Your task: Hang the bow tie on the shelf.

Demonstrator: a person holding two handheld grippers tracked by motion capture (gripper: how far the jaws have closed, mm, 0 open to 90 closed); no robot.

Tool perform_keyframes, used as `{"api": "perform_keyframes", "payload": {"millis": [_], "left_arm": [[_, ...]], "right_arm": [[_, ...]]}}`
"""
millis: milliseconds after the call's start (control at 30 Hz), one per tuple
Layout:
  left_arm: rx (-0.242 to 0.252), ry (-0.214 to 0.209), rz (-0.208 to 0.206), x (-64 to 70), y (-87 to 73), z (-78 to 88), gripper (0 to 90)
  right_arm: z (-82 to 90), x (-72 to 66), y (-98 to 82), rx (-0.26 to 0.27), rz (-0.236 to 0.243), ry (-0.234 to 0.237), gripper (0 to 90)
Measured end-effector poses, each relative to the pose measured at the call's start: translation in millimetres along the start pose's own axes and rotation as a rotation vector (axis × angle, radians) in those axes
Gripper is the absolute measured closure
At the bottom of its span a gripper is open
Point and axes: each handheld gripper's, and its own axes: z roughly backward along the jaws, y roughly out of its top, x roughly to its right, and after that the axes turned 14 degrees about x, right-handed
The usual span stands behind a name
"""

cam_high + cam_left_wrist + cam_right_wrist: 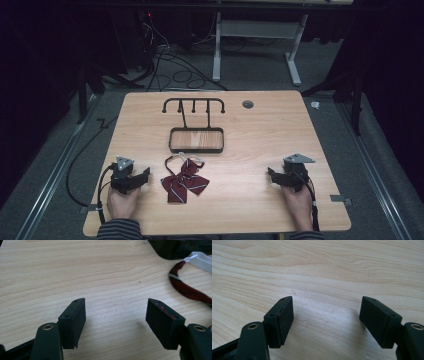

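— Where was the bow tie (184, 181)?
— Flat on the counter (260, 130), off to the right of the left gripper (145, 174)'s jaws, not between them; its strap (186, 288) lay just beyond the right jaw.
— And those jaws?
— Spread wide, holding nothing.
— The right gripper (270, 174)?
— Well apart from the tie, jaws released over bare wood.
— Anything beyond?
— A black rack (194, 125).

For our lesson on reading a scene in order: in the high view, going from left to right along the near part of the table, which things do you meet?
left gripper → dark red striped bow tie → right gripper. Both grippers rest on the table with jaws open and empty.
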Motion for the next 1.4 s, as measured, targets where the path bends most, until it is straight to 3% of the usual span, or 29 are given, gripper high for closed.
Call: {"api": "perform_keyframes", "payload": {"millis": [367,433,533,833,967,1200,1400], "left_arm": [[-0.002,-0.060,-0.006,12.2,9.1,3.5,39.0],[0.007,-0.092,-0.003,17.5,14.7,2.9,38.9],[0.010,-0.105,-0.003,21.1,17.7,1.6,39.0],[-0.021,-0.162,-0.025,37.5,30.7,-13.8,42.3],[-0.032,-0.176,-0.030,43.0,34.1,-23.6,45.8],[-0.067,-0.154,-0.024,47.4,35.7,-41.3,51.9],[-0.089,-0.159,-0.018,47.7,33.5,-49.3,63.8]], "right_arm": [[0.0,0.0,0.0,0.000,0.000,0.000,28.5],[0.0,0.0,0.0,0.000,0.000,0.000,28.5],[0.0,0.0,0.0,0.000,0.000,0.000,28.5],[0.0,0.1,0.0,0.000,0.002,0.001,28.5],[0.0,0.0,0.0,0.000,0.000,0.000,28.5],[0.0,0.1,0.0,0.000,0.000,0.001,28.4],[0.0,0.1,0.0,0.000,0.000,0.001,28.4]]}}
